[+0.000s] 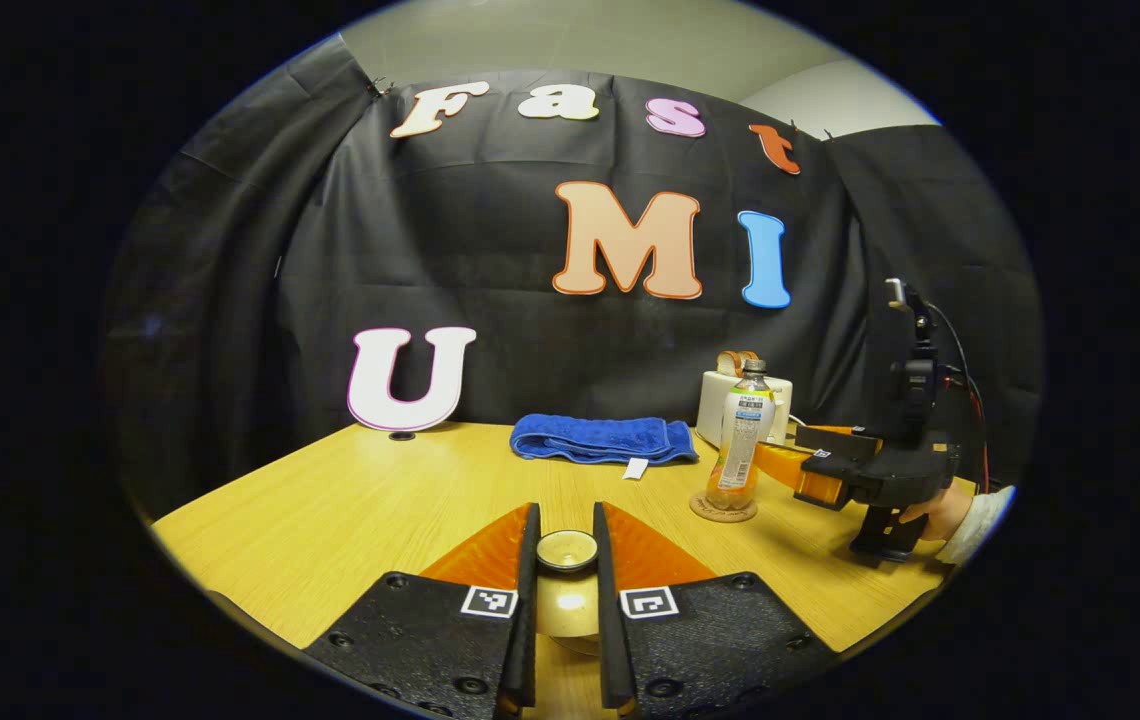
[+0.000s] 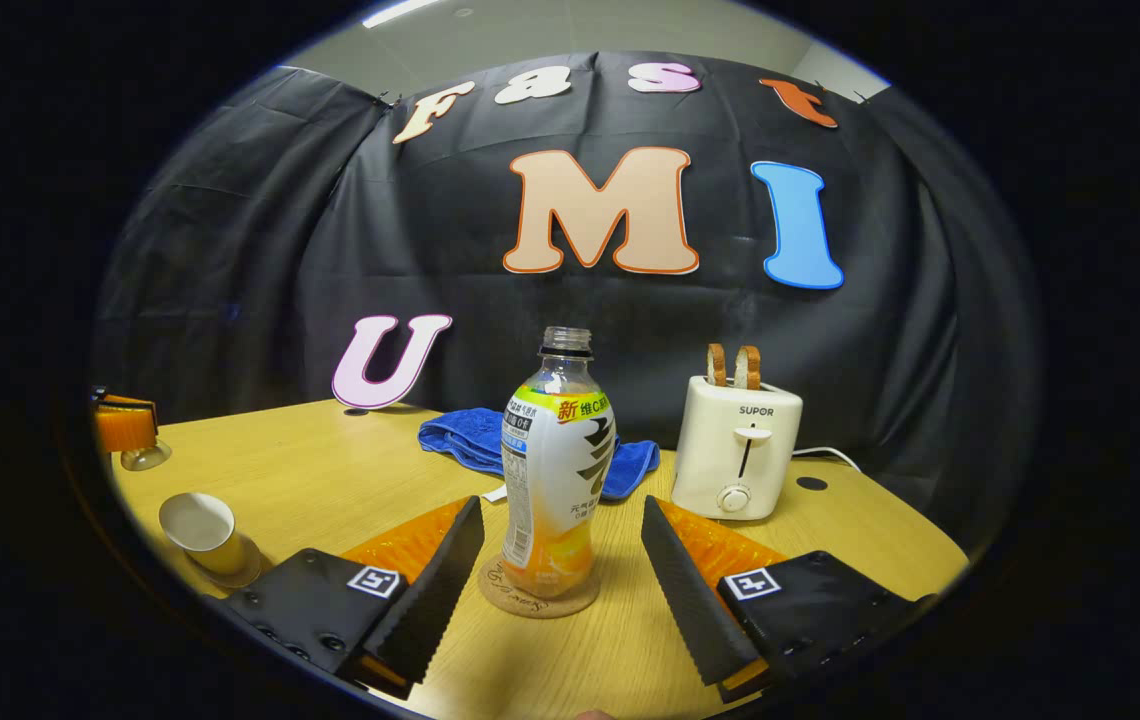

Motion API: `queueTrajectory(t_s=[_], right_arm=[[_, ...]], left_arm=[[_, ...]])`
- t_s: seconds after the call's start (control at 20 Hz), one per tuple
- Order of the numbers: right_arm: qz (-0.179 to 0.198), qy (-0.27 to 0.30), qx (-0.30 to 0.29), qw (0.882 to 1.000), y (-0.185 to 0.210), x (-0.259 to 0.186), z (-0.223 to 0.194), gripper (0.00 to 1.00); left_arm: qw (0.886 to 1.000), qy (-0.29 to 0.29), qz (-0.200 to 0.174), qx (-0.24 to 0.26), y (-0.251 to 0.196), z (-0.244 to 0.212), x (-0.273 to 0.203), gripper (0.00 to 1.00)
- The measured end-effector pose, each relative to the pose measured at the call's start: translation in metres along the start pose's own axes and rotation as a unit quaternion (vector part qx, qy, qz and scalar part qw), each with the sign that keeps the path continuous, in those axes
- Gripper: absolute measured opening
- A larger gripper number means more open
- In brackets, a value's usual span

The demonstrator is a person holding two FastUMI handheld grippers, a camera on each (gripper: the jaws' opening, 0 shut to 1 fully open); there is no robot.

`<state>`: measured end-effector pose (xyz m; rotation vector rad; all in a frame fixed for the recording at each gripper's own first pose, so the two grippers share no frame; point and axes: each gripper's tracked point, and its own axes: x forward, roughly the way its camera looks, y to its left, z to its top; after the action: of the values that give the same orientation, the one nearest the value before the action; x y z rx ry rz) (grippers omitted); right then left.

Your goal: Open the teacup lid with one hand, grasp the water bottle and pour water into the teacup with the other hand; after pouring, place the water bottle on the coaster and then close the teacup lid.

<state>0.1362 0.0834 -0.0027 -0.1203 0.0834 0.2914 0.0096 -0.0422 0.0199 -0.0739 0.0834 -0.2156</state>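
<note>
Left claw is closed down on the teacup lid; both fingers press the small round knob from either side. In the right gripper view the lid hangs under that claw, lifted clear of the table and well apart from the teacup, which stands open at the table's near-left edge. Judgement: the lid is held off to one side so that the mouth of the cup stays free for pouring.

Right claw is wide open, holding nothing. Its fingers stand either side of the water bottle with clear gaps on both flanks; neither touches it. The bottle is upright, uncapped, and sits on the round coaster. In the left gripper view the same claw reaches in from the bottle's right side, a hand behind it.

Judgement: the lid step is done; grasping the bottle is the step in hand.

Room to move, taken from the bottle: the toaster stands near, behind and to the right; a folded blue towel lies just behind. Bare table lies between the bottle and the teacup, so the carry leftward looks unobstructed. The cup is close to the table edge, which leaves little margin for a knock while tipping.
</note>
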Motion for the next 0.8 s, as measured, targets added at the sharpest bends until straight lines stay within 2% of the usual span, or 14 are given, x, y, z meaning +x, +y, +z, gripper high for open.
queueTrajectory(t_s=[0.25,0.5,0.6,0.8], right_arm=[[0.001,-0.019,-0.01,1.0,0.003,-0.023,0.007,0.95],[0.01,-0.019,0.009,1.0,0.009,-0.034,0.006,0.95],[0.006,-0.02,0.012,1.0,0.006,-0.038,0.006,1.0],[0.006,-0.019,0.011,1.0,0.005,-0.043,0.003,1.0]], left_arm=[[1.0,0.02,-0.01,0.008,-0.01,-0.016,0.011,0.23],[0.999,0.028,-0.022,0.011,-0.023,-0.027,0.02,0.23],[0.999,0.03,-0.024,0.014,-0.026,-0.029,0.022,0.23],[0.999,0.037,-0.027,0.021,-0.031,-0.038,0.027,0.23]])
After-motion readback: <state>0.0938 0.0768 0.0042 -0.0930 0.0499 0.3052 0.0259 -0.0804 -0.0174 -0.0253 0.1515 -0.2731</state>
